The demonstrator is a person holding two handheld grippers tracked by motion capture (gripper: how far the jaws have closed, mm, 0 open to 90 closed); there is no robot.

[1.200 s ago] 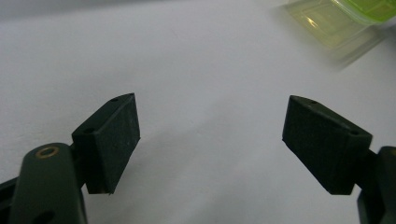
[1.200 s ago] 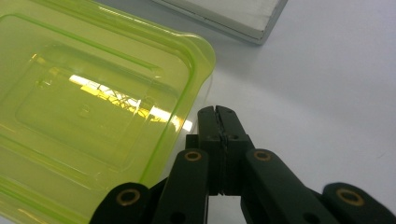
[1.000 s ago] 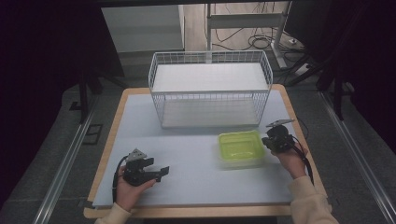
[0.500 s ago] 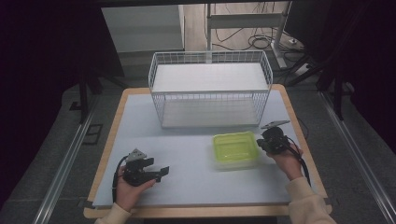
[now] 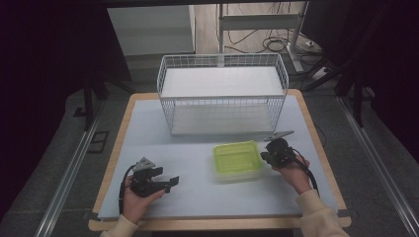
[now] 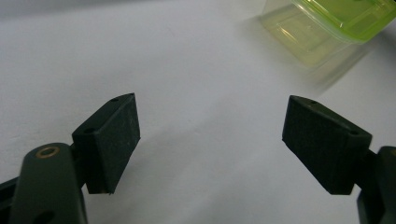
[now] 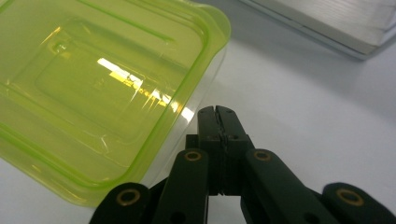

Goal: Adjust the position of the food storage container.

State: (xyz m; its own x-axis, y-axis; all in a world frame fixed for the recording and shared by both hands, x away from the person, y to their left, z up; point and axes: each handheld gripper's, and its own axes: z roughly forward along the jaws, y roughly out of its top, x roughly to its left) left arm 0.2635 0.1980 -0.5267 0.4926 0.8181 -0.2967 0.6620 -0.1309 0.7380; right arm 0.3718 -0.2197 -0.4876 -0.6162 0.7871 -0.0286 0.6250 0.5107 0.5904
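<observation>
The left tool (image 5: 170, 181) sits low on the near left part of the worktop (image 5: 197, 197), held in the person's left hand (image 5: 136, 200). Its two black jaws stand wide apart, and nothing is between them (just bare white worktop, as the left gripper view shows). A grey three-cornered plate rides on top of it, and a black cable loops off its back.

Off to the right of the left tool, well apart from it, is the green box (image 5: 237, 159). It is a see-through yellow-green plastic box with its lid on. In the left gripper view the green box (image 6: 327, 23) shows far ahead and to the right of the open jaws, a bit blurry.

Behind the box stands a white wire basket (image 5: 222, 96), open at the top.

The right tool (image 5: 263, 156) is just beside the right edge of the green box, held in the person's right hand (image 5: 291, 173). Its jaws are pressed tight together with nothing in them. In the right gripper view the right tool (image 7: 217, 112) has its closed tips right next to the box's corner, and the green box (image 7: 93, 84) lies just to their left. I cannot tell if the tips touch the box.
</observation>
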